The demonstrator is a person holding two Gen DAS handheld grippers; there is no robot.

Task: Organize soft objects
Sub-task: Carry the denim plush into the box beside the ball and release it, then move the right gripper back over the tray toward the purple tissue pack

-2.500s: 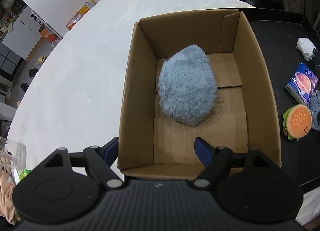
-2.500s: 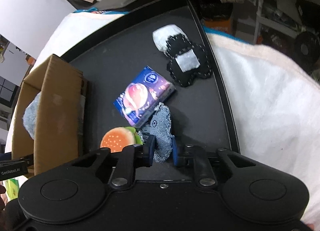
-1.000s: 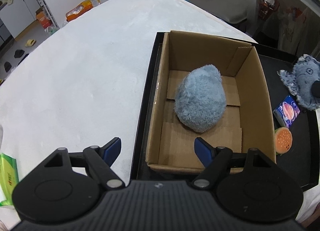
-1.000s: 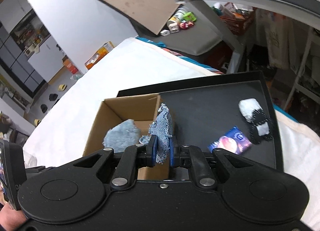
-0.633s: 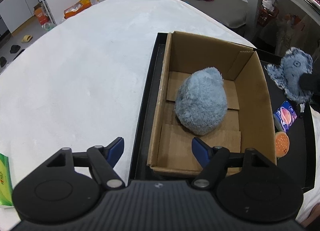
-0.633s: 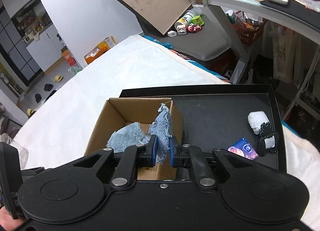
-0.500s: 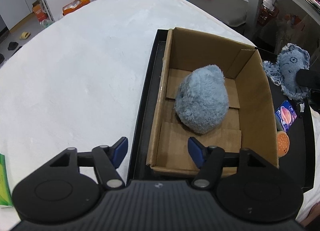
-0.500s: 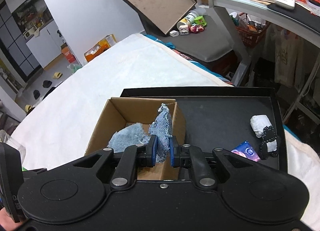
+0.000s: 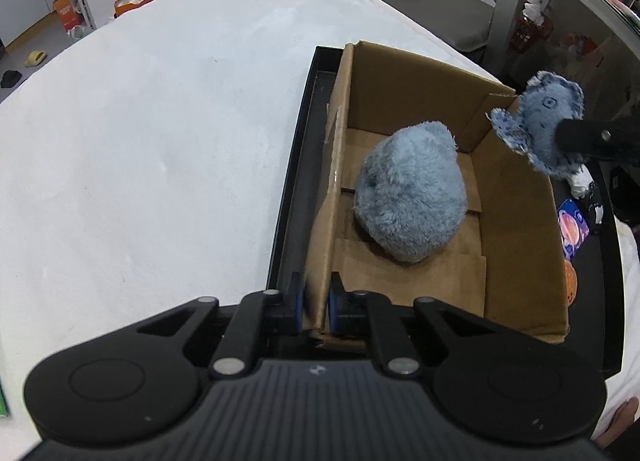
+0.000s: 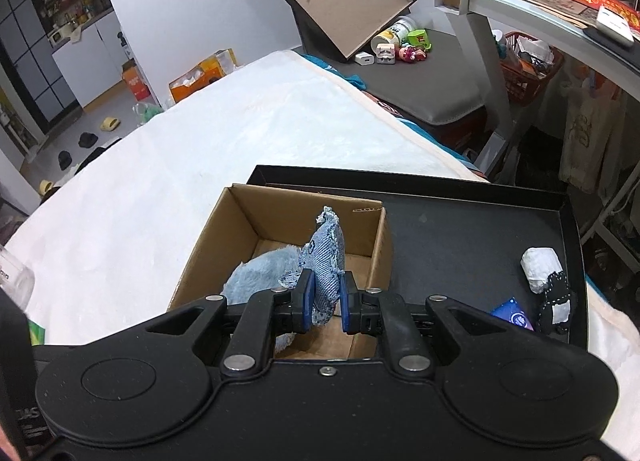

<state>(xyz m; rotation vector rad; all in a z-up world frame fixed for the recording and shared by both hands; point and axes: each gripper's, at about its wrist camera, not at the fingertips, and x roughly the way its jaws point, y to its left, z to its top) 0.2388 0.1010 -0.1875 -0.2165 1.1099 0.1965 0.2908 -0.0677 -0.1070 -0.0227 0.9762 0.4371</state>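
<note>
An open cardboard box [image 9: 516,221] stands at the left end of a black tray [image 9: 296,181]. A fluffy pale-blue plush [image 9: 412,197] lies inside it. My left gripper [image 9: 316,301] is shut on the box's left wall near the front corner, one pad on each side of the cardboard. My right gripper [image 10: 325,301] is shut on a small blue denim toy [image 10: 326,257] and holds it above the box [image 10: 280,217], over the plush [image 10: 260,269]. In the left wrist view the denim toy [image 9: 540,121] hangs over the box's far right corner, pinched by dark fingers [image 9: 588,139].
To the right of the box the tray [image 10: 460,229] holds a blue packet [image 10: 514,317], a black-and-white soft toy [image 10: 554,293] and an orange burger toy [image 9: 570,287]. A white cover [image 9: 140,141] spreads out left of the tray. Floor clutter and a desk lie beyond.
My left gripper has closed from wide open onto the box's left wall. My right gripper has carried the denim toy leftward from beside the box to above it.
</note>
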